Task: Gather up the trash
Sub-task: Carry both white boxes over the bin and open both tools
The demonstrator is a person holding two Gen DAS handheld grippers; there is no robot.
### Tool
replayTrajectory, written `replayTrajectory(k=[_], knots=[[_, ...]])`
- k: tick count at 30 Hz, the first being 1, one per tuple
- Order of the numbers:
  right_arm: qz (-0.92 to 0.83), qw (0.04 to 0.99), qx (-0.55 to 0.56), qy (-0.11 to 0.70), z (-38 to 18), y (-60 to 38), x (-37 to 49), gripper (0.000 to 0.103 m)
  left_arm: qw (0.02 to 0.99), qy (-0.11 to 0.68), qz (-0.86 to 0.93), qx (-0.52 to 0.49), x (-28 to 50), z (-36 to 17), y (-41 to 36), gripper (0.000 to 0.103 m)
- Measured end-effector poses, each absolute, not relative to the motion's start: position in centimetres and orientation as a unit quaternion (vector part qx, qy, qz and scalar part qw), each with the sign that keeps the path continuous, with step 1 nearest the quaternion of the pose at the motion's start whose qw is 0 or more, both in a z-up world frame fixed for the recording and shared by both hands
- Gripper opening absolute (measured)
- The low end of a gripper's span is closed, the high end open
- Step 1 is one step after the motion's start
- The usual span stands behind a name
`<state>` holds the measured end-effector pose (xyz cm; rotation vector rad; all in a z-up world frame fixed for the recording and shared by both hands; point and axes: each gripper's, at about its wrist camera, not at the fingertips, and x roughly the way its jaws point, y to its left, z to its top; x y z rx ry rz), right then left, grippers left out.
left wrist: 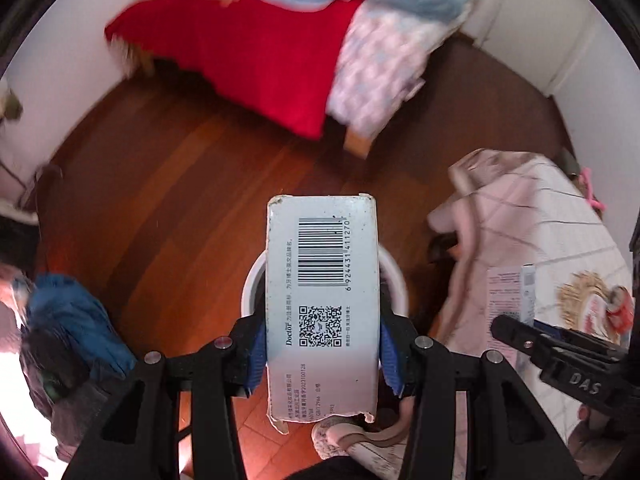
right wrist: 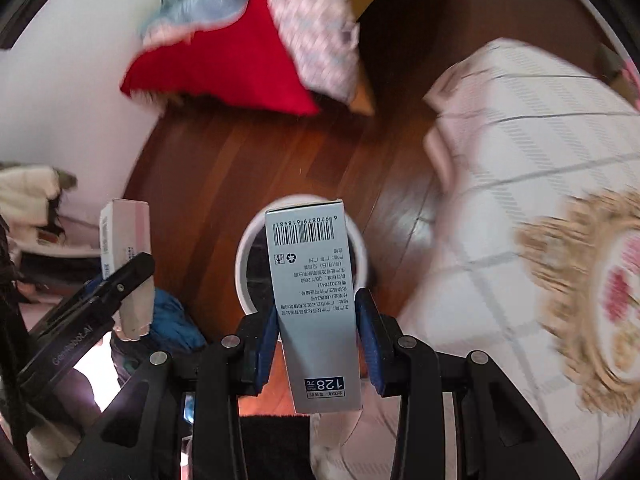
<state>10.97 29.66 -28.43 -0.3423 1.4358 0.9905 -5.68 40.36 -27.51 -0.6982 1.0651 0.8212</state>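
Nearest the left wrist camera, the left gripper (left wrist: 322,354) has its blue-padded jaws clenched on a flat white cardboard box with a large barcode and a QR code (left wrist: 322,304), torn at its near end. In the right wrist view the right gripper (right wrist: 318,346) likewise grasps a narrow grey cardboard box with a barcode and a 128 price label (right wrist: 316,312), held upright between the pads.

Both boxes hang over a round white waste bin (right wrist: 243,276) that stands on the dark red wooden floor (left wrist: 180,184), its rim showing behind each box. Judging from this, the step in hand is dropping: the trash is gathered and carried to the bin. The next move calls for each box to be centred over the opening and the jaws let go, one after the other, so the boxes do not collide or catch the rim.

Around it, largest first: a bed with a pale checked quilt with a floral medallion (right wrist: 540,200) lies along the right, close beside the bin; a second bed draped with a red blanket (left wrist: 260,64) sits across the room; a heap of blue clothing (left wrist: 68,312) lies on the floor to the left. The quilt edge near the bin looks the likeliest thing to crowd the drop.
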Motion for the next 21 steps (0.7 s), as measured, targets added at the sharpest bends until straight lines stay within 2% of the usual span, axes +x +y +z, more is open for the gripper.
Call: replayTrajectory(k=[6, 9, 10, 11, 12, 13, 15, 16, 18, 19, 21], knots=[[0.407, 0.595, -0.204, 0.662, -37.4, 36.7, 9.7, 0.039, 0.684, 0.529, 0.351, -0.359, -6.3, -35.1, 44.0, 0.045], [0.395, 0.583, -0.223, 0.674, -40.9, 38.9, 9.7, 0.039, 0.662, 0.546, 0.345, -0.380, -6.6, -37.5, 44.5, 0.050], [0.392, 0.578, -0.229, 0.678, -42.1, 39.6, 9.7, 0.039, 0.658, 0.545, 0.347, -0.388, -6.7, -38.0, 44.6, 0.062], [0.388, 0.576, -0.231, 0.682, -42.9, 40.0, 9.8, 0.040, 0.653, 0.544, 0.350, -0.395, -6.9, -38.3, 44.7, 0.081], [0.383, 0.577, -0.233, 0.683, -43.6, 40.4, 10.0, 0.041, 0.648, 0.540, 0.355, -0.402, -7.3, -38.6, 44.9, 0.088], [0.379, 0.575, -0.237, 0.685, -44.2, 40.2, 10.0, 0.045, 0.646, 0.537, 0.359, -0.406, -7.6, -38.6, 44.9, 0.094], [0.374, 0.574, -0.244, 0.686, -45.0, 40.5, 10.4, 0.071, 0.640, 0.536, 0.375, -0.404, -8.4, -38.7, 44.9, 0.094], [0.374, 0.573, -0.244, 0.687, -45.1, 40.5, 10.4, 0.077, 0.638, 0.536, 0.383, -0.399, -8.7, -38.6, 44.8, 0.095], [0.372, 0.575, -0.250, 0.684, -45.2, 40.6, 10.2, 0.096, 0.636, 0.537, 0.397, -0.387, -9.4, -38.5, 44.4, 0.097], [0.372, 0.575, -0.252, 0.683, -45.2, 40.5, 10.2, 0.101, 0.634, 0.538, 0.404, -0.380, -9.6, -38.4, 44.1, 0.100], [0.367, 0.578, -0.260, 0.680, -44.7, 40.3, 9.9, 0.103, 0.633, 0.539, 0.414, -0.371, -9.9, -38.2, 44.0, 0.101]])
